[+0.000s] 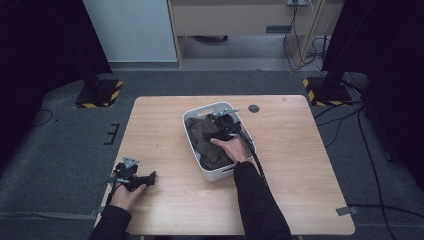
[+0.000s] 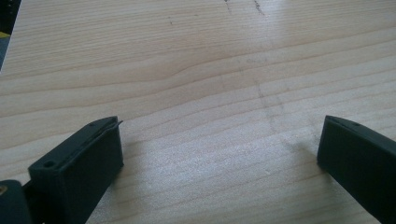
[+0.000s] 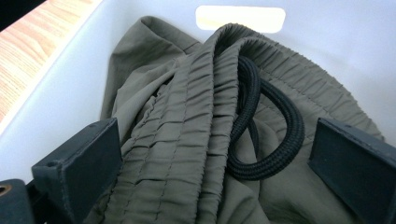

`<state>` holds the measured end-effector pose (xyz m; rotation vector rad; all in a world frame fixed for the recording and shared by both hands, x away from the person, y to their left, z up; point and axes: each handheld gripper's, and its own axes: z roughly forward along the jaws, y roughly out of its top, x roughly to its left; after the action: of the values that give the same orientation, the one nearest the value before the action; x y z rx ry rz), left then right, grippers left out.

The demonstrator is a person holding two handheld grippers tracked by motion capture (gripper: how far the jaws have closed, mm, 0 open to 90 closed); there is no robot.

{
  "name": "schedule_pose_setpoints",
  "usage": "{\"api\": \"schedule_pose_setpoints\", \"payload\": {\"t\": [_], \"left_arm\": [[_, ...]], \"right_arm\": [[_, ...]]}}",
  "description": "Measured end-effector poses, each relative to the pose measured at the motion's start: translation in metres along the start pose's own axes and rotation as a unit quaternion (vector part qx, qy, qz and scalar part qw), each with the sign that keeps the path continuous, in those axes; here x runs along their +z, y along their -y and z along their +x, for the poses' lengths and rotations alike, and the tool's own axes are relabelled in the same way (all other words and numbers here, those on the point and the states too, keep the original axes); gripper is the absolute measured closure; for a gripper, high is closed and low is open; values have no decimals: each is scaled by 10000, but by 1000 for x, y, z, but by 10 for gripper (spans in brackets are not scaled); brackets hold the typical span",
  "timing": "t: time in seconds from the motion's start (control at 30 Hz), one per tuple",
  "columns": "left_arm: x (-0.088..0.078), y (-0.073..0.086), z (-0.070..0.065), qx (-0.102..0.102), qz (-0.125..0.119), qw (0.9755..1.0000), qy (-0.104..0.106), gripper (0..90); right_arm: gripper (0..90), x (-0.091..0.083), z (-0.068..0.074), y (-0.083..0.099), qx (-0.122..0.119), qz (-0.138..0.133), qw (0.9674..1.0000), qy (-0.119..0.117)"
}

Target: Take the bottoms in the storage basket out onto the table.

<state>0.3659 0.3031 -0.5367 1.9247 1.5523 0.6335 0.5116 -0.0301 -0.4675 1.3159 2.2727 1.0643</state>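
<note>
A white bin (image 1: 214,175) stands at the middle of the wooden table (image 1: 300,165), with a crumpled olive garment (image 1: 207,145) inside. My right gripper (image 1: 221,121) reaches down into the bin over the cloth. In the right gripper view its jaws (image 3: 215,135) stand wide apart and open. Between them lie the garment's gathered waistband (image 3: 187,116) and a looped black drawcord (image 3: 280,140), with the pads not pressing on either. My left gripper (image 1: 150,178) lies near the table's front left edge. It is open (image 2: 219,135) over bare wood (image 2: 187,56).
The bin's far wall (image 3: 327,37) has a handle slot (image 3: 240,18). A round cable hole (image 1: 254,108) sits in the table beyond the bin. Two black stands with striped bases (image 1: 97,95) (image 1: 325,92) flank the table's far corners on the floor. Cables trail at the right.
</note>
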Motion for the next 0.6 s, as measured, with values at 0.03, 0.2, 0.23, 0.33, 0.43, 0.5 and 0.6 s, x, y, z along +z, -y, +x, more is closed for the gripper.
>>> {"api": "schedule_pose_setpoints", "payload": {"t": [0.03, 0.2, 0.23, 0.33, 0.43, 0.5, 0.6], "left_arm": [[0, 0, 0, 0, 0, 10000, 0, 0], [0, 0, 0, 0, 0, 10000, 0, 0], [0, 0, 0, 1, 1, 10000, 0, 0], [0, 0, 0, 0, -1, 10000, 0, 0], [0, 0, 0, 1, 0, 10000, 0, 0], [0, 0, 0, 1, 1, 10000, 2, 0], [0, 0, 0, 4, 1, 10000, 4, 0]], "right_arm": [[16, 1, 0, 0, -7, 14, 10000, -9], [9, 4, -2, 2, -40, 76, 10000, -24], [6, 5, -1, 2, -36, 98, 9999, -7], [3, 8, 1, 3, -128, 204, 9997, 42], [3, 12, 1, 4, -161, 314, 9994, 54], [3, 14, 1, 5, -149, 338, 9993, 64], [3, 16, 0, 6, -183, 361, 9991, 87]]}}
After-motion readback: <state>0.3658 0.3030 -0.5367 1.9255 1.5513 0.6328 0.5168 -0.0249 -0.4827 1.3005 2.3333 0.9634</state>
